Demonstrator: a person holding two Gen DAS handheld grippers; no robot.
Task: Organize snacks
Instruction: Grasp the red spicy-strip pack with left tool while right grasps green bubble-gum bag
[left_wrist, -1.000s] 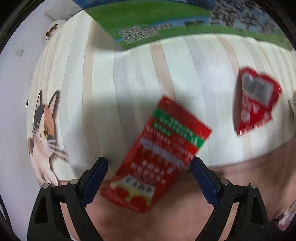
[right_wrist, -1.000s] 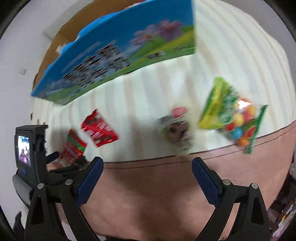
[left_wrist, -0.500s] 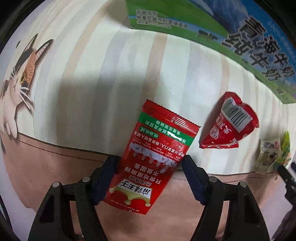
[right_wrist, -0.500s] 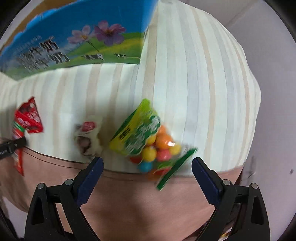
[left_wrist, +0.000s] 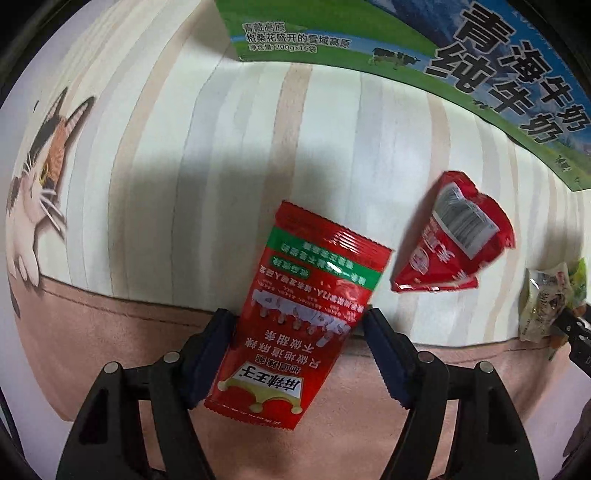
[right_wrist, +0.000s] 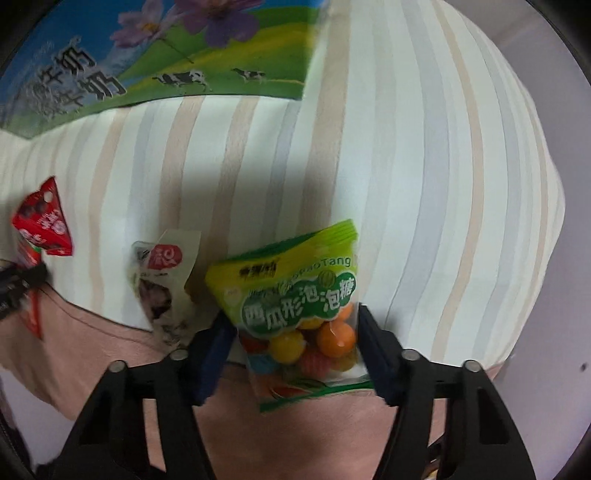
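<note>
I have 2 grasps closing at once on the striped cream cloth with a pink border (left_wrist: 192, 155) that covers the table. My left gripper (left_wrist: 299, 336) has its blue pads against both sides of the flat red foil sachet with a green band (left_wrist: 306, 302), which lies across the cloth's pink border; it looks pinched, though I judge the grip is only just firm. My right gripper (right_wrist: 293, 332) brackets the green-topped clear bag of coloured gumballs (right_wrist: 299, 306), pads touching its sides at the ball-filled part. To do this well I should squeeze the sachet gently so it buckles rather than slips, and grip the gumball bag at the film rather than crush the balls. The crumpled red packet with a barcode (left_wrist: 458, 240) and the small pale wrapped snack (right_wrist: 162, 280) lie apart on the cloth, and the blue-and-green milk carton box (left_wrist: 424, 48) stands behind, probably the destination.
</note>
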